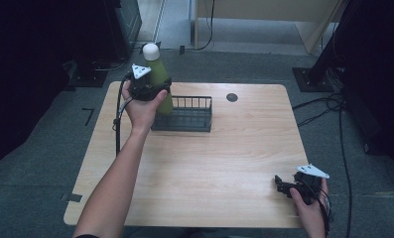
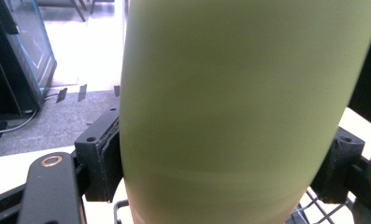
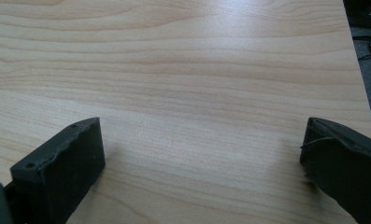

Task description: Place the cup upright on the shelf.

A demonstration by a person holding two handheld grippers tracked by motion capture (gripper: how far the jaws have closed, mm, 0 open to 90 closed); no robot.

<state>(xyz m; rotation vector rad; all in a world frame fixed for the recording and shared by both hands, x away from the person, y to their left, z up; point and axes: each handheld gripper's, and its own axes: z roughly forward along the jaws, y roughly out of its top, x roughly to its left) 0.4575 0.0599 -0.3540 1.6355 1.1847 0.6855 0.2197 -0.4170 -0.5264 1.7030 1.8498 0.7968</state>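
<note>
Holding: left tongs (image 1: 157,89) clamp green bottle (image 1: 160,79), upright, long axis vertical.
Bottle place: worktop's (image 1: 234,148) 11 o'clock, at wire basket's (image 1: 189,116) left end.
Right tongs (image 1: 284,186): spread wide, holding nothing, 5 o'clock, well apart.

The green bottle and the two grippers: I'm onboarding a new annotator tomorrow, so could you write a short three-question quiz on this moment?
1. True or false: the left gripper is shut on the green bottle.
2. Multiple choice: where is the right gripper? A) inside the wire basket; B) low over bare wood near the table's front right corner; C) on the bottle's cap.
3. Fill in: the bottle's cap is ____ in colour.

Key
1. True: in the left gripper view both pads press the bottle's sides, over the black wire basket.
2. B: its jaws stand wide apart with nothing between them.
3. White.
</note>
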